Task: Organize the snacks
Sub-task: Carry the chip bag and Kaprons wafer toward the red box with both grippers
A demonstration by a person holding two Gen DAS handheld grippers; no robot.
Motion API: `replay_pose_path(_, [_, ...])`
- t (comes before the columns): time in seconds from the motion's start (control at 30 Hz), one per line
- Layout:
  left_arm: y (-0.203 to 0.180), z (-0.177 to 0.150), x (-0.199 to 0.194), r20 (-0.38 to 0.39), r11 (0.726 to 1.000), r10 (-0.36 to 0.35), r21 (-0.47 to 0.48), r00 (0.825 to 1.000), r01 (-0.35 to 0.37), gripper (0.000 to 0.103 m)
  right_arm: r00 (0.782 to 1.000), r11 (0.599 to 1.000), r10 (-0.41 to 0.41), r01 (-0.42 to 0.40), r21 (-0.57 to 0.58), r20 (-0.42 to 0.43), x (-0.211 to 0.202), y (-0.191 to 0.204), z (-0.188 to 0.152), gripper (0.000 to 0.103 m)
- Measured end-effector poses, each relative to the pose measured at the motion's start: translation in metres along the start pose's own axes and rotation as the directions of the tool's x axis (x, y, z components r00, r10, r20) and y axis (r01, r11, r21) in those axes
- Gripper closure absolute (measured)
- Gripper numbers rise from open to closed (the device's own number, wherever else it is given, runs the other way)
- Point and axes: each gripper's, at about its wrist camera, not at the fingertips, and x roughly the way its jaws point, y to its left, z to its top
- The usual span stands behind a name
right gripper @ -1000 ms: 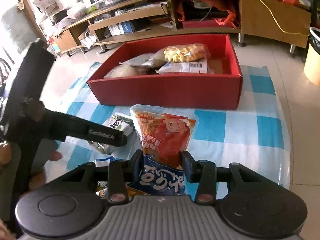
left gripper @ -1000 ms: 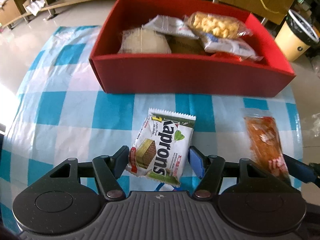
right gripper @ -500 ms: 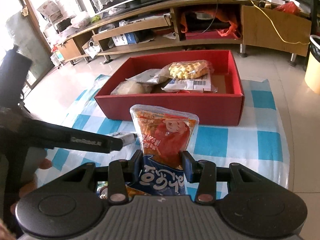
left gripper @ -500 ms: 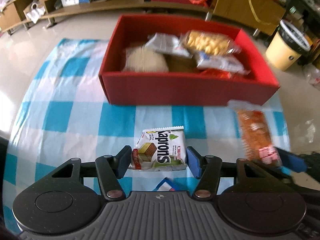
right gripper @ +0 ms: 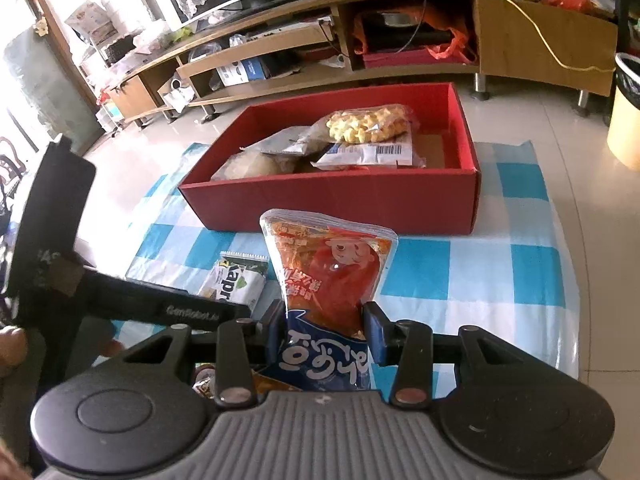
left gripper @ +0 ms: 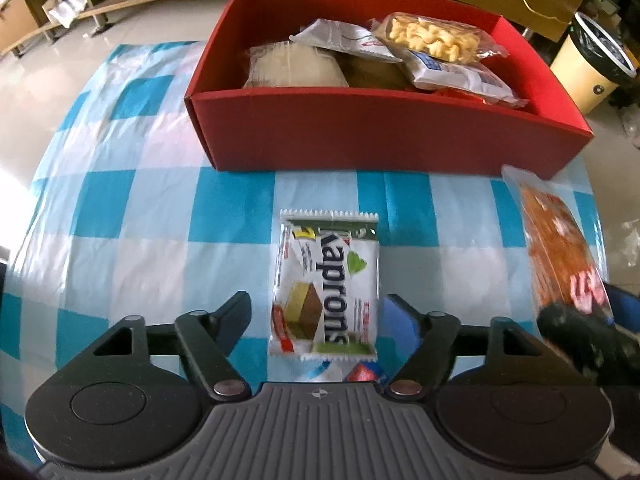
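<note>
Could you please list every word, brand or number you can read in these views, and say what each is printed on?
"Kaprons": white and green wafer packet lying on the checked cloth.
"GenRobot.ai": side of the left gripper, letters soft.
Large white Asian characters on the blue band of the orange snack pouch: not legible to me.
Barcode label on the white packet in the red box: too small.

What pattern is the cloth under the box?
Blue and white checks on the cloth, clearest in the left wrist view.

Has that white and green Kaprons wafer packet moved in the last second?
Yes. The white and green Kaprons wafer packet lay tilted; now it lies straight on the checked cloth, square to the red box.
</note>
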Motion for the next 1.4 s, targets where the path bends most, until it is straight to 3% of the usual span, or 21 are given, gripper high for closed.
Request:
replay_pose_path(0.2, [-0.006,0.005,0.013,0.007,0.999,0.038,0.001,0.999,-0.038,0.018,1.000,1.000,0.001,-0.001,0.002,0.000,0.000,0.000,-0.001,0.064])
replay_pose_path(0.3, [-0.011,0.004,0.008,0.025,0.999,0.040,0.017,0.999,-0.041,0.038,1.000,1.000,-0.002,0.002,0.000,-0.001,0.000,-0.001,0.000,0.064])
replay_pose_path(0.33, [-0.011,0.004,0.005,0.026,0.999,0.033,0.018,0.999,-0.034,0.039,1.000,1.000,-0.002,0.002,0.000,0.000,0.000,-0.001,0.000,0.064])
replay_pose_path(0.63, [-0.007,0.003,-0.027,0.081,1.000,-0.017,0.002,0.997,0.017,0.039,0.999,1.000,0.004,-0.004,0.000,0.034,-0.006,0.001,0.006,0.064])
replay_pose_path(0.83, [-0.012,0.005,-0.053,0.155,1.000,-0.016,0.018,0.988,0.013,0.039,0.998,1.000,0.011,-0.011,-0.003,0.061,-0.012,0.005,0.011,0.064])
replay_pose_path(1.4, [-0.007,0.018,-0.077,0.239,1.000,-0.011,-0.011,0.971,0.014,0.038,0.987,1.000,0.017,-0.017,-0.002,0.159,-0.026,0.010,0.040,0.064])
